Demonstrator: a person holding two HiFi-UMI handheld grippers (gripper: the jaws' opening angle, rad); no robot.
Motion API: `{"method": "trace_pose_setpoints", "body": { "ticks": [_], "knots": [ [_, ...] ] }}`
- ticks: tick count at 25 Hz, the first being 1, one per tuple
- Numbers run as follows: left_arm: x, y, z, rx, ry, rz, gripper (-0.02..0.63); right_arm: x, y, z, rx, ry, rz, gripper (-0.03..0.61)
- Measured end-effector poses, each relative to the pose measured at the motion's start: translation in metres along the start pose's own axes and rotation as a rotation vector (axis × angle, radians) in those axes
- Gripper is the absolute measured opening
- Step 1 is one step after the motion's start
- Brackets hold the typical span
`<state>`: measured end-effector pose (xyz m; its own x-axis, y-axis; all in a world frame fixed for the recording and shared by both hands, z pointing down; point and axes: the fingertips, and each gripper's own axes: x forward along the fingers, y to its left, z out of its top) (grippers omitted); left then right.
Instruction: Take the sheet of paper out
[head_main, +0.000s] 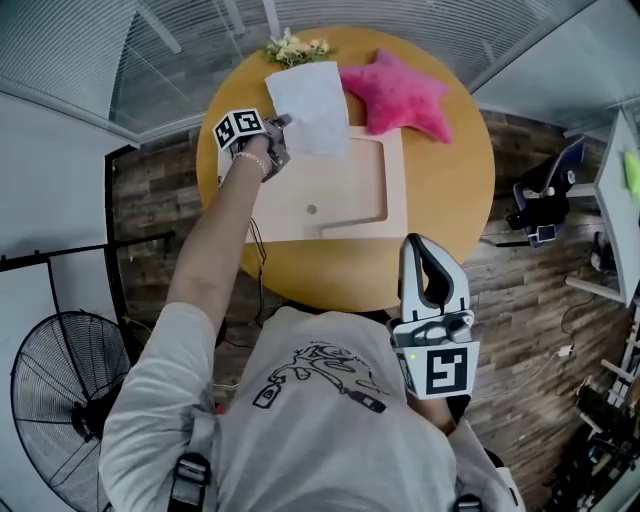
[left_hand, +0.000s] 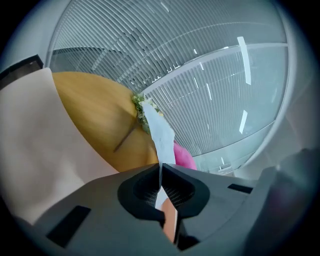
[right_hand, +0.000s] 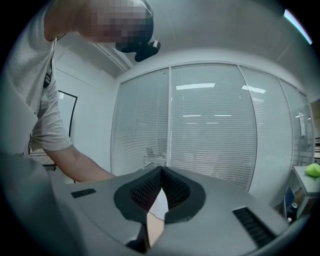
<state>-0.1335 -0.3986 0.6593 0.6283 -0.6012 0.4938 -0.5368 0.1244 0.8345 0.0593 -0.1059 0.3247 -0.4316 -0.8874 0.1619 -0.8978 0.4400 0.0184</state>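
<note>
The white sheet of paper (head_main: 312, 105) hangs above the far edge of a pale wooden tray (head_main: 365, 205) on the round table (head_main: 450, 190). My left gripper (head_main: 283, 132) is shut on the sheet's left edge. In the left gripper view the paper (left_hand: 161, 134) runs edge-on up out of the closed left gripper (left_hand: 160, 169), with the tray (left_hand: 35, 150) to the left. My right gripper (head_main: 426, 248) is held near the table's front edge, close to the person's body. In the right gripper view the right gripper (right_hand: 161, 171) is shut with nothing between its pads, pointing at a blind-covered glass wall.
A pink star cushion (head_main: 400, 95) and a small bunch of flowers (head_main: 296, 47) lie at the table's far side. A floor fan (head_main: 50, 395) stands at the lower left. An office chair (head_main: 545, 200) and a desk (head_main: 615, 190) are on the right.
</note>
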Motion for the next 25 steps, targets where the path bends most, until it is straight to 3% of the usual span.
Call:
{"method": "trace_pose_setpoints", "body": {
  "ticks": [6,13,25],
  "knots": [
    [0.006,0.021,0.014,-0.063,-0.009,0.039,0.020,0.017,-0.008,0.000,0.067,-0.004,-0.035,0.008],
    [0.026,0.037,0.025,-0.106,0.007,0.074,0.020,0.031,-0.012,-0.013,0.052,0.044,-0.019,0.008],
    [0.023,0.068,0.055,-0.212,-0.063,0.153,0.020,0.052,-0.017,-0.024,0.096,0.077,-0.026,0.008]
  ]
}}
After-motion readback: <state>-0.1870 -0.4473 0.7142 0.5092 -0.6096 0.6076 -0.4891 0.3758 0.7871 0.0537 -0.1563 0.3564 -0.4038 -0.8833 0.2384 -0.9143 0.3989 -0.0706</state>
